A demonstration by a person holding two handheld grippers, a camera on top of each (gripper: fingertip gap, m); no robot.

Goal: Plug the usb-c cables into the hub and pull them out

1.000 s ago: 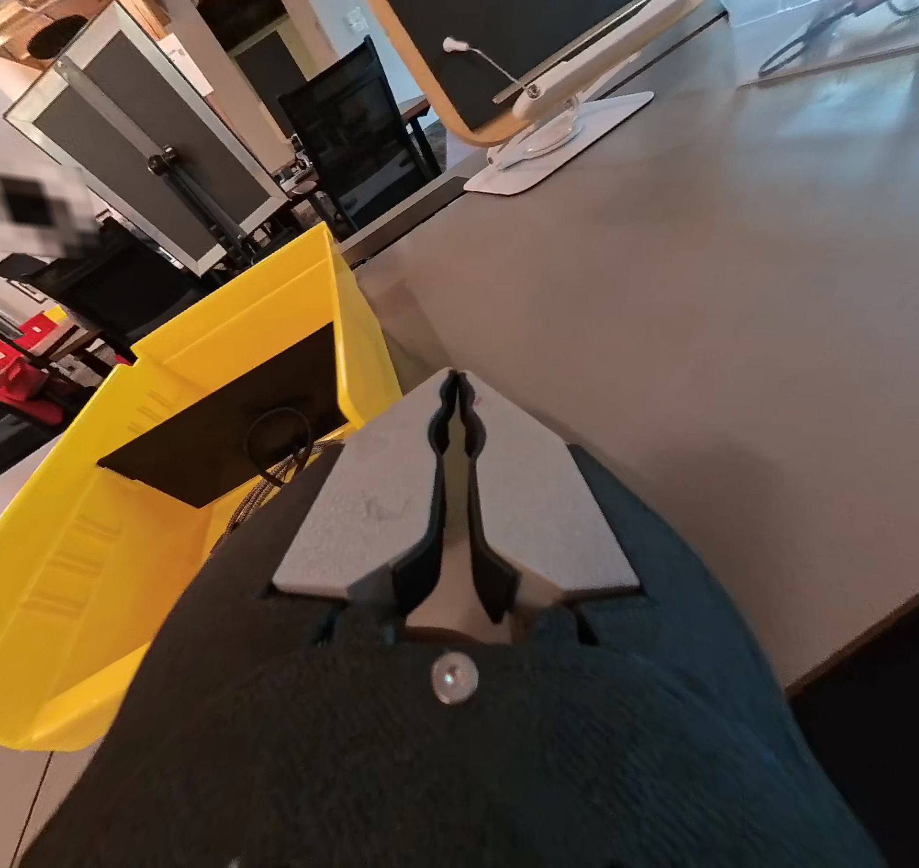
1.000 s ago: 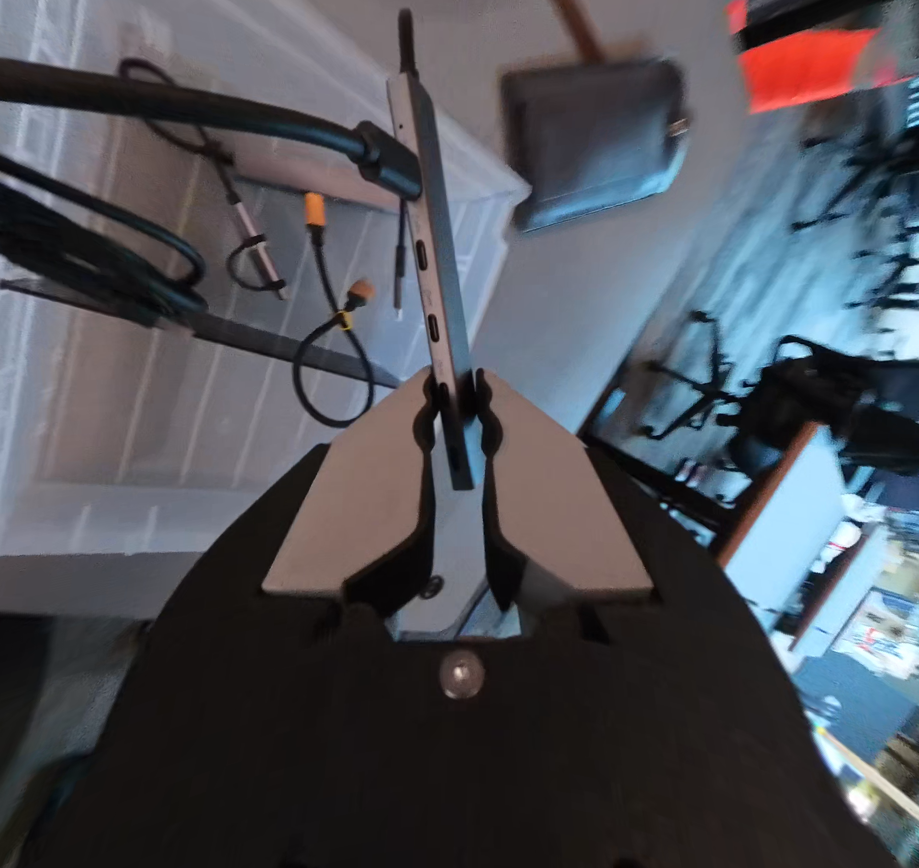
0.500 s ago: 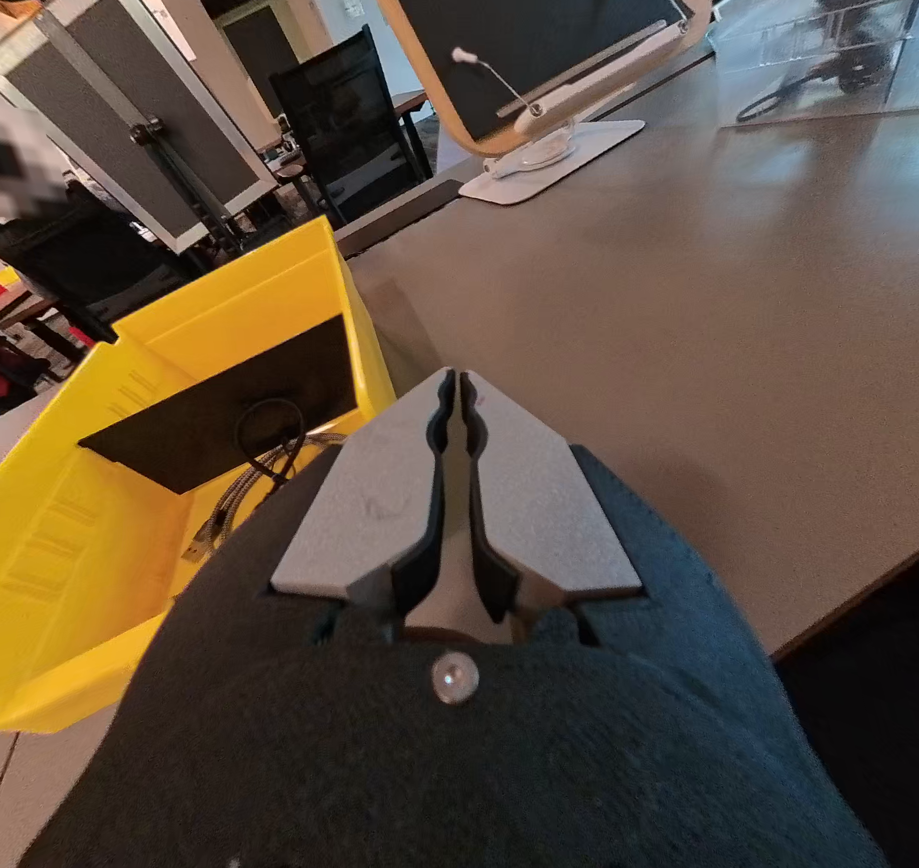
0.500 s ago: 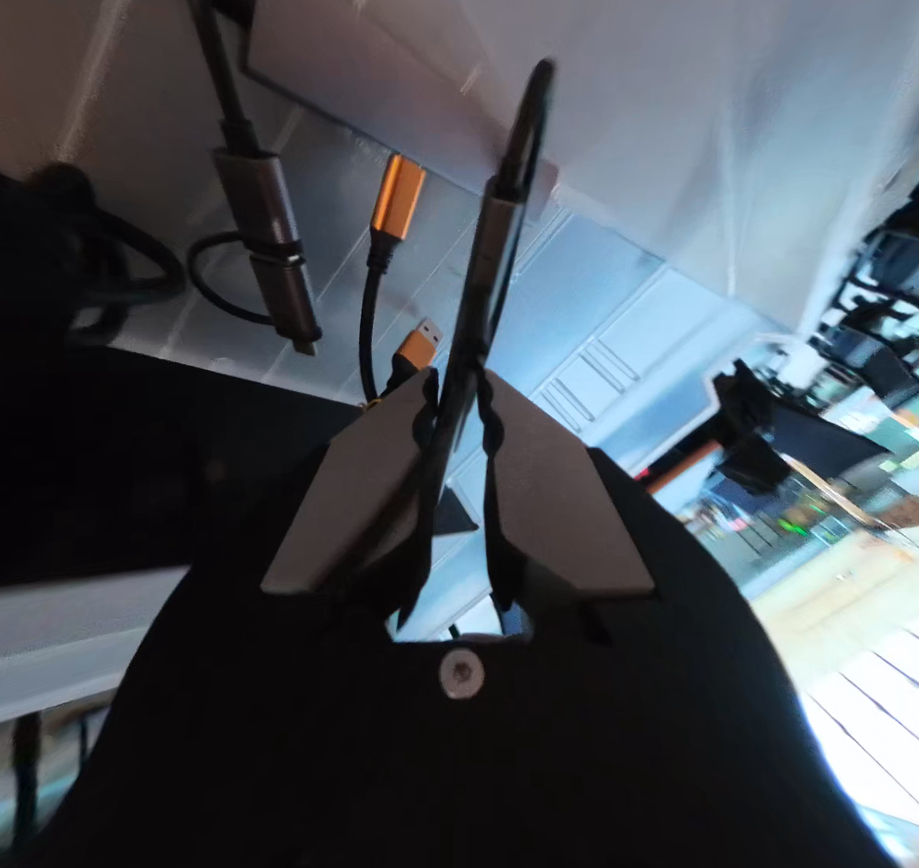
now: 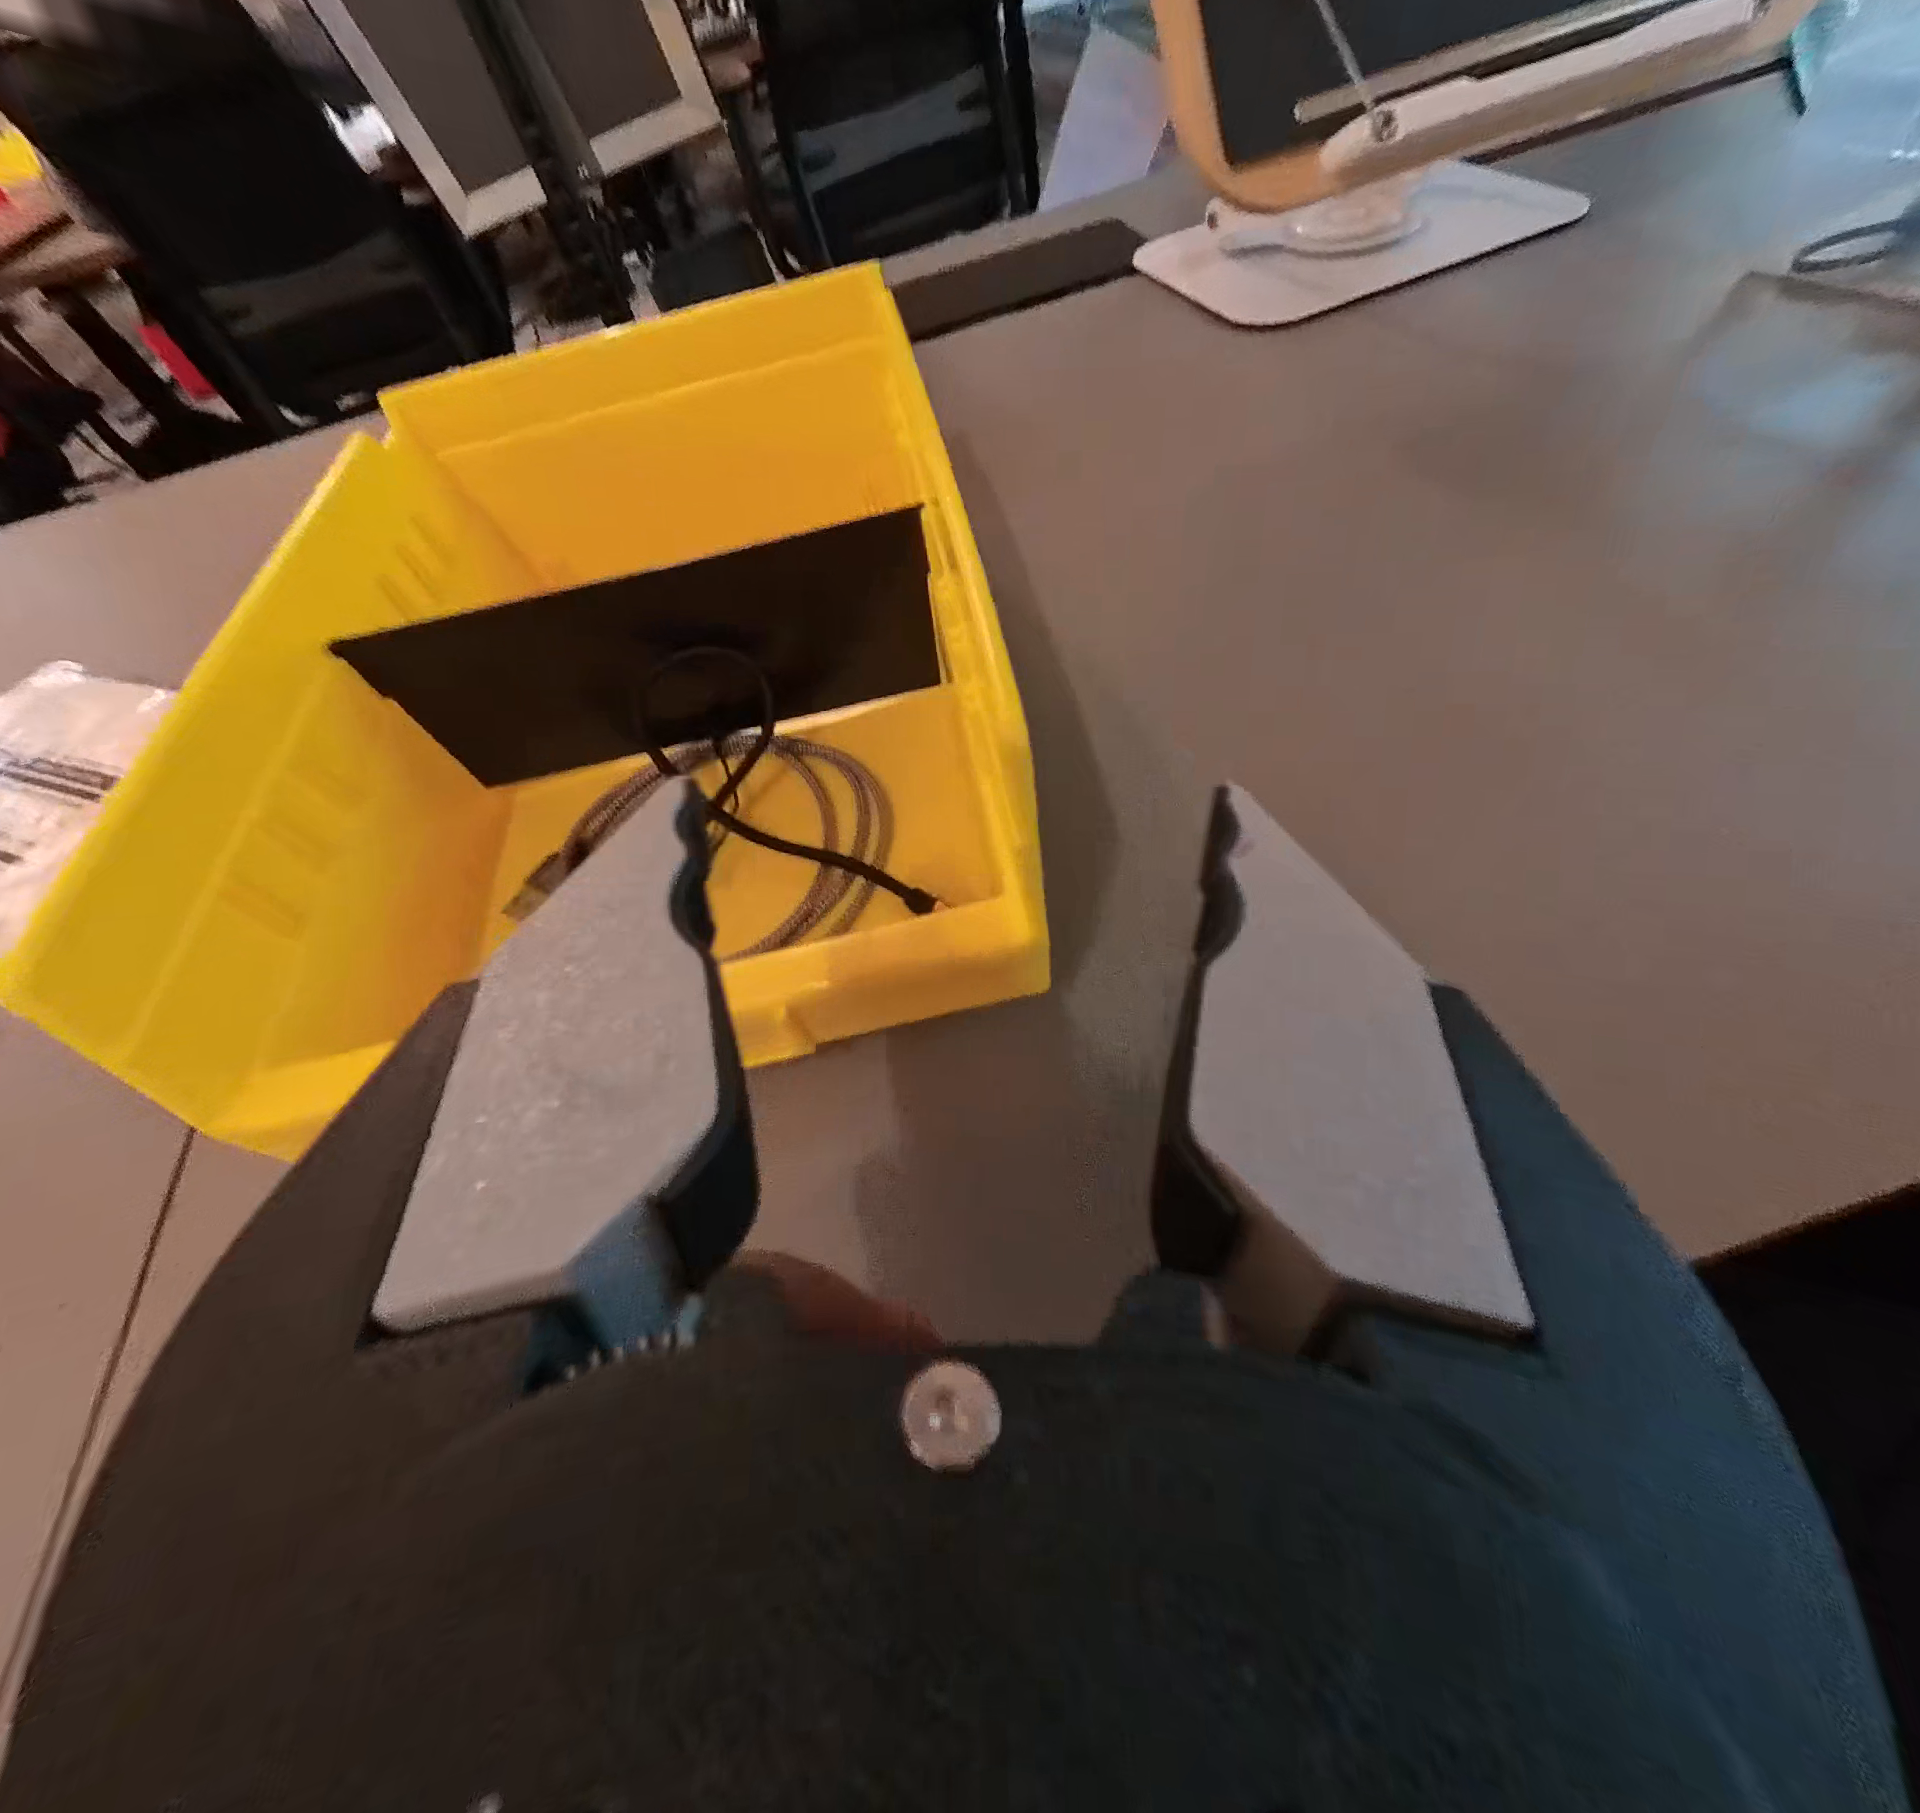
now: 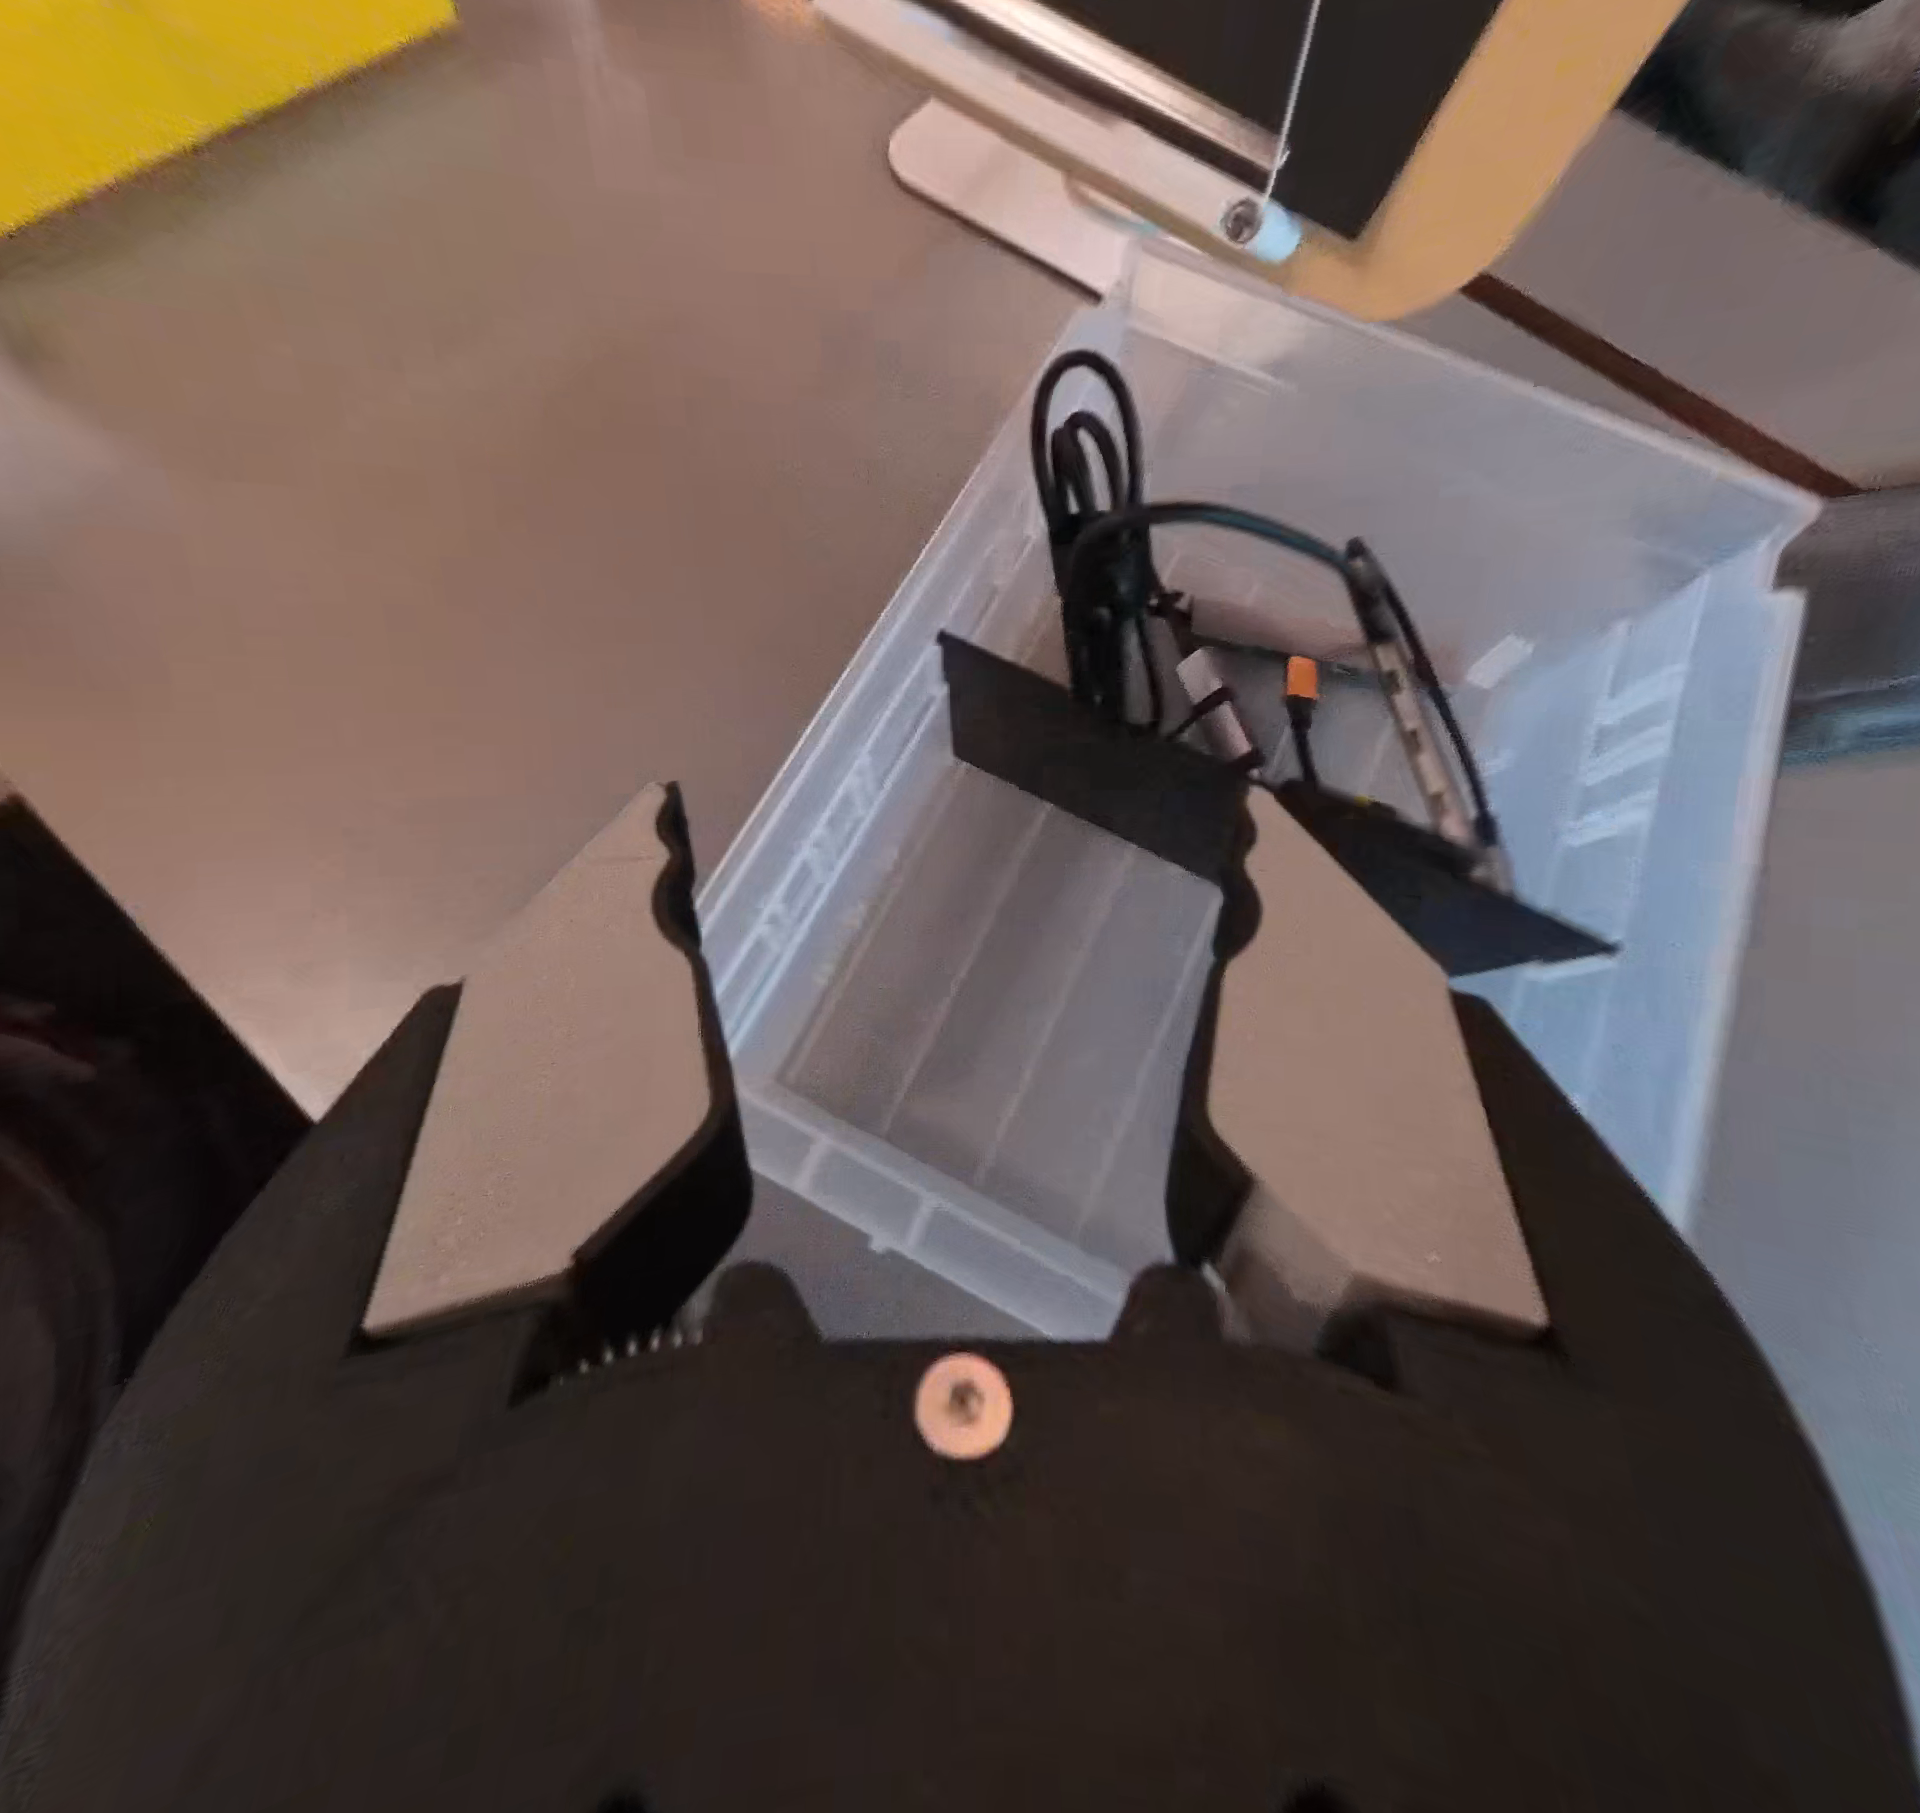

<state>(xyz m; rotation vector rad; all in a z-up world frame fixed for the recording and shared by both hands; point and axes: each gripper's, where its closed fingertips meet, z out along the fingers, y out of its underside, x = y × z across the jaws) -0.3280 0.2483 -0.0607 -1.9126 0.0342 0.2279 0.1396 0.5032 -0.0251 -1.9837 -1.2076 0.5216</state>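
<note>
My left gripper (image 5: 956, 807) is open and empty, hovering over the grey table just in front of a yellow bin (image 5: 914, 994). In the bin's near compartment lie a coiled braided cable (image 5: 842, 859) and a thin black cord (image 5: 727, 724), in front of a black divider (image 5: 582, 672). My right gripper (image 6: 956, 807) is open and empty above the near end of a clear bin (image 6: 831, 828). Behind that bin's black divider (image 6: 1091, 787) the slim grey hub (image 6: 1413, 714) leans on edge, with a black cable coil (image 6: 1091, 475) and an orange-tipped cable (image 6: 1301, 677).
A tan-framed dark panel on a white base (image 5: 1382, 236) stands at the table's far side, close behind the clear bin in the right wrist view (image 6: 1475, 236). A plastic bag (image 5: 62, 755) lies left of the yellow bin. The table edge (image 5: 1766, 1233) runs at the right.
The right gripper was shut on the hub; it has let go, and the hub now rests in the clear bin. The left gripper has opened and turned toward the yellow bin.
</note>
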